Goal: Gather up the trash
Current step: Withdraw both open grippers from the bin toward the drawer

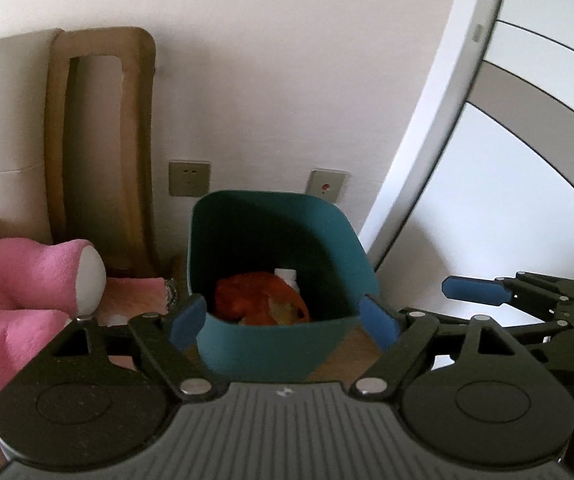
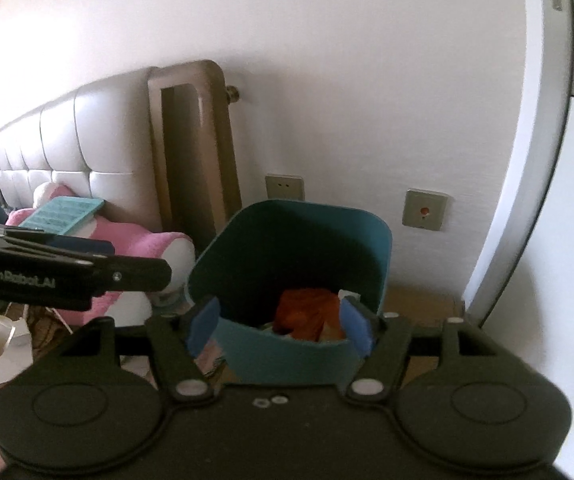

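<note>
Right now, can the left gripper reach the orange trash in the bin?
Probably yes. The left gripper is open and empty, facing the teal bin's open top, with nothing covering the orange trash.

Soft daylight fills both my views, even and fairly bright on the wall [image 1: 287,80] ahead, with no hard glare. The inside of the bin [image 1: 271,248] in front of my fingers falls into deep shadow at its far side, so the trash [image 1: 263,298] at the bottom shows only as orange and white. Fisheye distortion bends the door frame [image 2: 543,160] to my right into a long arc. Everything looks slightly soft and grainy, and the corners go black.
</note>
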{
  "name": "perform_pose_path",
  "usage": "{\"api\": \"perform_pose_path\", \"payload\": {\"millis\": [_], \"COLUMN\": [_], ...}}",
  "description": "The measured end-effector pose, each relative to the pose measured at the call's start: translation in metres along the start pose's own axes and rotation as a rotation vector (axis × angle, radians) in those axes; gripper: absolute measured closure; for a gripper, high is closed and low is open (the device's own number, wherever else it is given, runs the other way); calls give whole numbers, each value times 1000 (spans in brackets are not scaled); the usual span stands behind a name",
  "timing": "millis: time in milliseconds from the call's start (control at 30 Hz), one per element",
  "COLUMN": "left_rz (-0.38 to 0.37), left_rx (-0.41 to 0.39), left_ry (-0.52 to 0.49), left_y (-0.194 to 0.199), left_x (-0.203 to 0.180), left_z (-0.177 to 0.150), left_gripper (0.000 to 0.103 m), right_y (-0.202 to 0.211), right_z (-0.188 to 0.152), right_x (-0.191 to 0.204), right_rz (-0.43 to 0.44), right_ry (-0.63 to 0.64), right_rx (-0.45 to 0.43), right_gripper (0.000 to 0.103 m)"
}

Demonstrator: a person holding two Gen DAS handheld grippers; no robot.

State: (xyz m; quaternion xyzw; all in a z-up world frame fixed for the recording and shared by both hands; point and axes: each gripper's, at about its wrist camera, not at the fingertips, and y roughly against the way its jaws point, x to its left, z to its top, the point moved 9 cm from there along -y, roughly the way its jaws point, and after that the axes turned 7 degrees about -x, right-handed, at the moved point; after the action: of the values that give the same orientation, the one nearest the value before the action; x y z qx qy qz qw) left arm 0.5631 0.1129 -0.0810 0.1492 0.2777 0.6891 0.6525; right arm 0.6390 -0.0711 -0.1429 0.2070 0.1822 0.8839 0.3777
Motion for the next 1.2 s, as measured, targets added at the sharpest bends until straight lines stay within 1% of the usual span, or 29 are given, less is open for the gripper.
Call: {"api": "perform_pose_path", "payload": {"millis": [100, 167, 233, 300, 433, 533, 600, 700, 767, 800, 933, 1000, 1133, 1200], "left_rz": [-11, -14, -15, -14, -1, 35, 50, 105, 122, 134, 158, 173, 194, 202], "left_rx": [3, -1, -9, -18, -9, 6, 20, 25, 53, 80, 153, 197, 273, 304], "left_ry": [-21, -35, -45, -50, -49, -34, -17, 2, 22, 40, 75, 82, 89, 90], "left_y": [16, 27, 36, 43, 47, 41, 32, 12, -3, -13, -45, -64, -99, -114], "left_x": [-1, -1, 0, 1, 3, 7, 9, 13, 16, 19, 28, 34, 48, 52], "left_z": [-10, -17, -25, -32, -52, -71, -86, -122, -146, -163, -219, -250, -313, -342], "left_gripper": [18, 15, 6, 2, 2, 2, 2, 2, 2, 2, 2, 2, 2, 2], "right_y": [19, 30, 41, 50, 58, 53, 46, 31, 16, 8, -29, -48, -81, -97], "right_z": [-6, -11, -16, -21, -39, -58, -73, -101, -124, -136, -193, -224, -278, -310], "right_x": [12, 19, 26, 30, 31, 26, 22, 14, 5, 0, -23, -36, -53, -59], "right_rz": [-11, -15, -26, -38, -46, -32, -5, 25, 25, 26, 5, -21, -43, -51], "right_ry": [-19, -27, -33, -43, -66, -71, -57, -10, 17, 20, -5, -26, -58, -64], "right_rx": [-16, -24, -35, -41, -38, -19, -9, 15, 40, 59, 150, 200, 263, 306], "right_gripper": [36, 36, 36, 36, 36, 36, 36, 36, 36, 36, 36, 36, 36, 36]}}
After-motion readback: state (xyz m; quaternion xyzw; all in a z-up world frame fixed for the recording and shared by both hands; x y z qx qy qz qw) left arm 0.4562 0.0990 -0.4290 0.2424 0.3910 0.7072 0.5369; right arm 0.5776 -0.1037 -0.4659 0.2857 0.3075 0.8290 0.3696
